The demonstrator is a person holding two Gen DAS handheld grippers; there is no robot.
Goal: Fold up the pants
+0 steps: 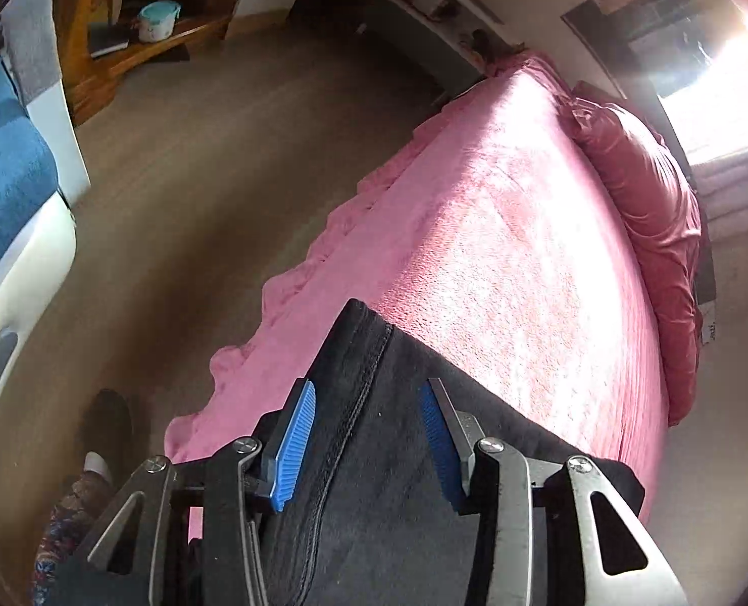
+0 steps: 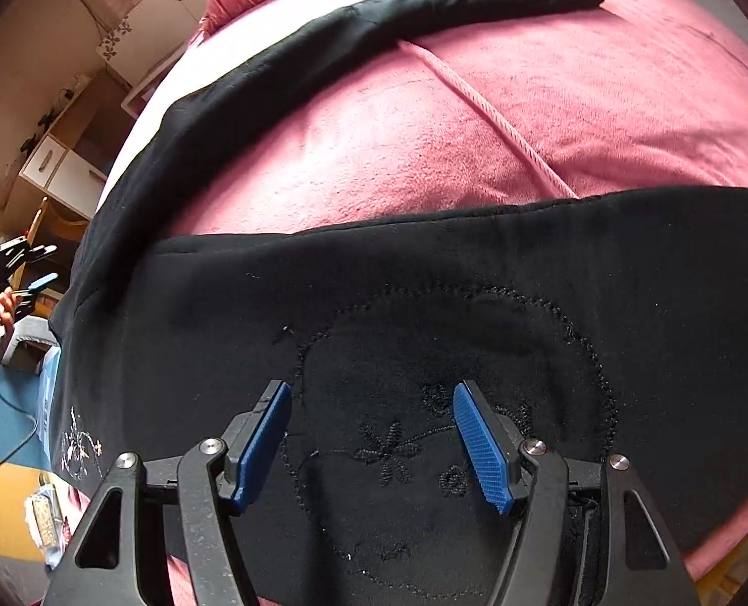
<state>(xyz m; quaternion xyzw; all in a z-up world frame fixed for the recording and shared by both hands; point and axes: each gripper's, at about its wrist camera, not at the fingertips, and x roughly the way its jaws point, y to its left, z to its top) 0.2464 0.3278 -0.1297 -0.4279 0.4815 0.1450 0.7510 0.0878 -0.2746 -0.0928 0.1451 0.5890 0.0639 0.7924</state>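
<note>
Black pants (image 2: 424, 303) lie spread on a pink blanket (image 2: 475, 116) on a bed. One leg (image 2: 374, 15) stretches away toward the far end; the other part, with an embroidered round patch (image 2: 449, 379), lies across the near side. My right gripper (image 2: 372, 394) is open just above this patch, holding nothing. My left gripper (image 1: 368, 394) is open over the pants' edge (image 1: 374, 454) near the bed's corner, one finger on each side of a seam. The left gripper also shows in the right wrist view (image 2: 40, 267), held off the bed's left edge.
The pink bed (image 1: 500, 232) has a red pillow (image 1: 646, 212) at its far side. Brown floor (image 1: 197, 177) lies left of the bed, with a blue and white seat (image 1: 10, 192) and a wooden shelf (image 1: 136, 50) beyond. White drawers (image 2: 60, 166) stand by the wall.
</note>
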